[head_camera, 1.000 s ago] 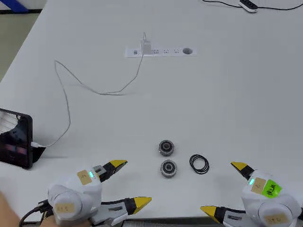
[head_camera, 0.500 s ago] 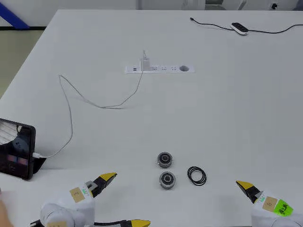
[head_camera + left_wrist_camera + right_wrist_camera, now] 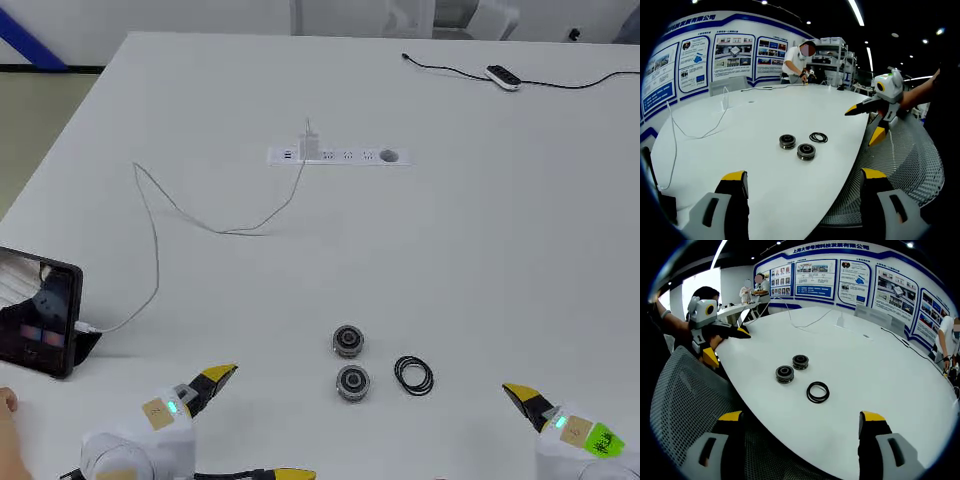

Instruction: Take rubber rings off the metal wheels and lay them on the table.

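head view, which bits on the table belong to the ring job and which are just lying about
Job:
- far metal wheel
- near metal wheel
- loose rubber rings on the table beside the wheels
- left claw and right claw, both open

Lying about:
- power strip
- white cable
- tablet
- black corded device at the far edge
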`<act>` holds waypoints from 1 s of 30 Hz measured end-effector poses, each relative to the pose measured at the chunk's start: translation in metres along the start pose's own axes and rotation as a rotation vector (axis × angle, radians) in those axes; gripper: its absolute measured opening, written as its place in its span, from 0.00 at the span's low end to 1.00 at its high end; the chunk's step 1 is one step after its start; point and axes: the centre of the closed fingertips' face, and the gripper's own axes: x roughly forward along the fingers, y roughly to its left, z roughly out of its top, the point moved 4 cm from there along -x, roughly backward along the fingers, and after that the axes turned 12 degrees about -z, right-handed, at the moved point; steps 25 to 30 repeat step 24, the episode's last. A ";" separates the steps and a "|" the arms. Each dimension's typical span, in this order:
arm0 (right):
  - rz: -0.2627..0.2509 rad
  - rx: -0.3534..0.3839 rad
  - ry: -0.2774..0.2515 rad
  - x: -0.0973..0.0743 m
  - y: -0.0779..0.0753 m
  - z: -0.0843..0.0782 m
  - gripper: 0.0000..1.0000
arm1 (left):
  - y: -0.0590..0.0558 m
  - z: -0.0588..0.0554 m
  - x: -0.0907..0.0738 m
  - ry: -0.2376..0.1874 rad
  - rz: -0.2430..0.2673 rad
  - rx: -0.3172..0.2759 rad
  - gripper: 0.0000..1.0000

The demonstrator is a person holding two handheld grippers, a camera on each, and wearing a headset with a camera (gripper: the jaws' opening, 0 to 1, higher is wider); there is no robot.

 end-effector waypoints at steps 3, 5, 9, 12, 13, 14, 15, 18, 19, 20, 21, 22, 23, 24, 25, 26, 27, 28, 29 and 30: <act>-0.004 0.001 -0.008 0.001 -0.001 0.003 0.96 | 0.000 0.000 -0.001 -0.001 -0.001 0.002 0.94; -0.005 0.000 -0.011 0.001 -0.001 0.005 0.96 | 0.000 0.001 -0.001 -0.001 0.000 0.004 0.94; -0.004 0.001 -0.015 0.002 -0.001 0.008 0.95 | -0.001 0.002 -0.002 -0.001 0.000 0.001 0.93; -0.002 0.001 -0.016 0.003 -0.001 0.008 0.95 | -0.002 0.002 -0.002 0.000 0.000 0.002 0.93; -0.001 0.002 -0.016 0.003 0.000 0.008 0.95 | -0.002 0.002 -0.003 0.000 0.001 0.002 0.93; -0.001 0.001 -0.016 0.003 0.000 0.008 0.95 | -0.002 0.001 -0.003 -0.001 0.002 -0.001 0.93; 0.001 0.000 -0.015 0.003 0.001 0.008 0.95 | -0.002 0.001 -0.003 -0.001 0.003 -0.002 0.93; 0.006 -0.003 -0.012 0.004 0.002 0.007 0.95 | -0.002 0.001 -0.004 0.001 0.004 -0.004 0.93; 0.007 -0.003 -0.011 0.004 0.002 0.007 0.95 | -0.002 0.001 -0.004 0.003 0.005 -0.002 0.92; 0.007 -0.003 -0.010 0.004 0.003 0.007 0.95 | -0.002 0.000 -0.005 0.004 0.005 -0.001 0.92; 0.008 -0.003 -0.009 0.004 0.003 0.007 0.95 | -0.002 0.000 -0.005 0.002 0.004 -0.005 0.92; 0.009 -0.002 -0.009 0.004 0.003 0.007 0.95 | -0.002 0.000 -0.005 0.002 0.004 -0.005 0.92; 0.012 -0.001 -0.009 0.005 0.004 0.007 0.95 | -0.002 0.000 -0.005 0.004 0.004 -0.003 0.92; 0.014 -0.003 -0.007 0.005 0.004 0.007 0.94 | -0.003 0.001 -0.005 0.005 0.004 -0.004 0.92; 0.014 -0.003 -0.007 0.005 0.004 0.007 0.94 | -0.003 0.001 -0.005 0.005 0.004 -0.004 0.92; 0.014 -0.003 -0.007 0.005 0.004 0.007 0.94 | -0.003 0.001 -0.005 0.005 0.004 -0.004 0.92; 0.014 -0.003 -0.007 0.005 0.004 0.007 0.94 | -0.003 0.001 -0.005 0.005 0.004 -0.004 0.92; 0.014 -0.003 -0.007 0.005 0.004 0.007 0.94 | -0.003 0.001 -0.005 0.005 0.004 -0.004 0.92; 0.014 -0.003 -0.007 0.005 0.004 0.007 0.94 | -0.003 0.001 -0.005 0.005 0.004 -0.004 0.92; 0.014 -0.003 -0.007 0.005 0.004 0.007 0.94 | -0.003 0.001 -0.005 0.005 0.004 -0.004 0.92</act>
